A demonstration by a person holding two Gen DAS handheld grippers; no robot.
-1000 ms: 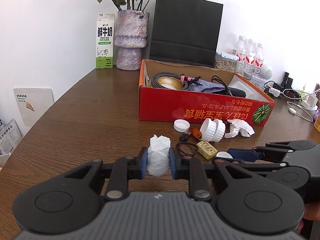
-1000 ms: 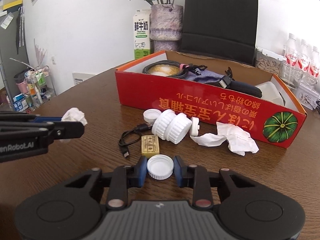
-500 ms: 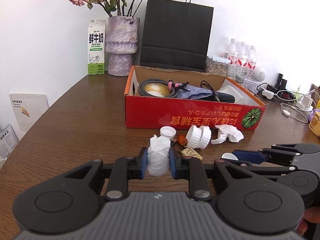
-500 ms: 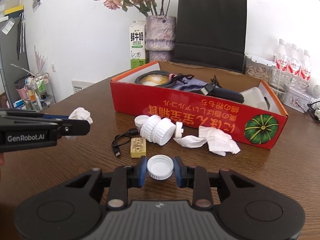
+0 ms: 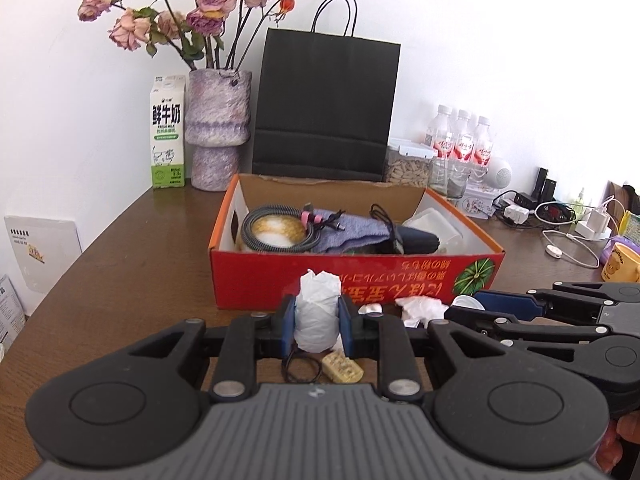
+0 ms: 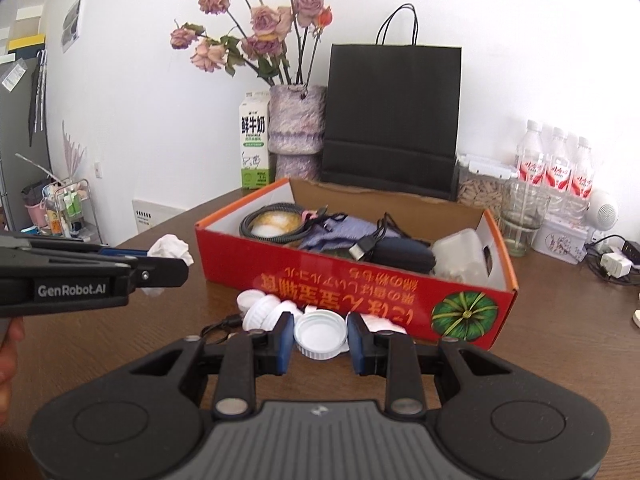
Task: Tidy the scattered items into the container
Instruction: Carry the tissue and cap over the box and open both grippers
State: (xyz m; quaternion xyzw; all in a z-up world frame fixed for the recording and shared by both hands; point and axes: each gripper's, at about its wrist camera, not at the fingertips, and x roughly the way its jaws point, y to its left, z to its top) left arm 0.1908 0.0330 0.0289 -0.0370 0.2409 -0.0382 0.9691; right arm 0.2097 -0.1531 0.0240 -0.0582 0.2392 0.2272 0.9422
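Tissue wad [image 5: 317, 317] clamped in left tool [image 5: 317, 326], white cap [image 6: 320, 333] seemingly pinched in right tool [image 6: 320, 342].

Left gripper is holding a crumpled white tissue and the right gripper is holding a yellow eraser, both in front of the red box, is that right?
Not quite. The right gripper is shut on a white bottle cap, not a yellow eraser, as the right wrist view shows. The left gripper does hold the crumpled white tissue, both before the red box.
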